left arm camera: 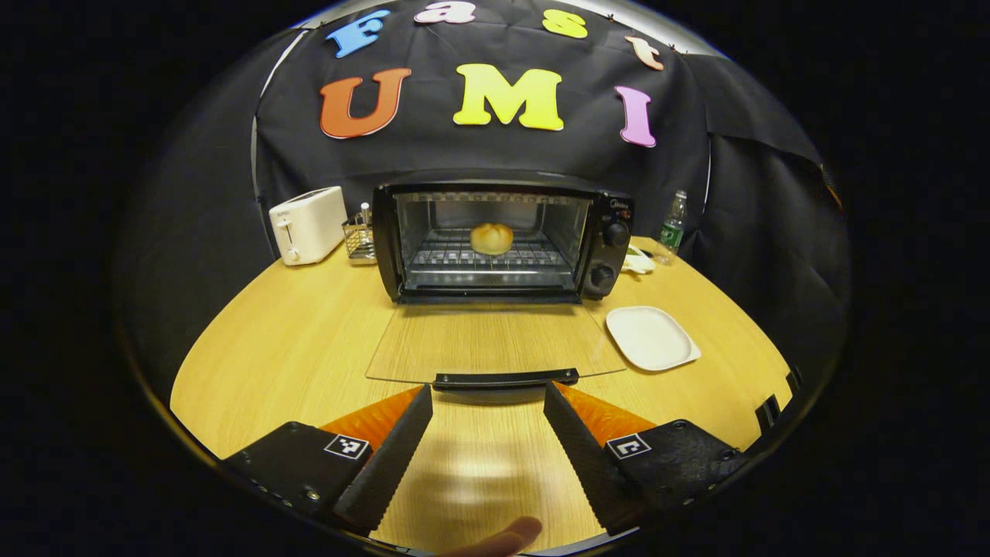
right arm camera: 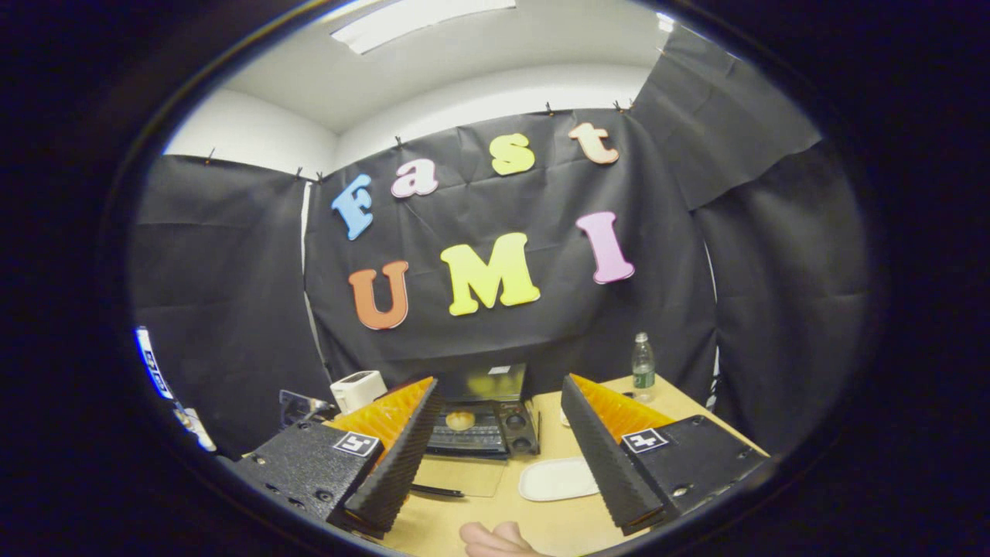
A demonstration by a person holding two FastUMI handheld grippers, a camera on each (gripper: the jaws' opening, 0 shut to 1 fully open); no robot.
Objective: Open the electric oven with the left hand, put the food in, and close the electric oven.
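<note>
The black electric oven (left arm camera: 495, 240) stands at the back of the wooden table (left arm camera: 278, 348) with its glass door (left arm camera: 495, 340) folded down flat. A round bread roll (left arm camera: 492, 237) rests on the wire rack inside. My left gripper (left arm camera: 487, 402) is open just in front of the door's black handle (left arm camera: 504, 379), not touching it. In the right gripper view my right gripper (right arm camera: 499, 433) is open and held high above the table, with nothing between its fingers. Far below it are the oven (right arm camera: 483, 422) and the roll (right arm camera: 460, 420).
An empty white plate (left arm camera: 652, 337) lies right of the open door. A white toaster (left arm camera: 307, 224) and a small wire rack (left arm camera: 360, 238) stand left of the oven. A water bottle (left arm camera: 673, 224) stands at the back right. A fingertip (left arm camera: 503, 538) shows at the bottom edge.
</note>
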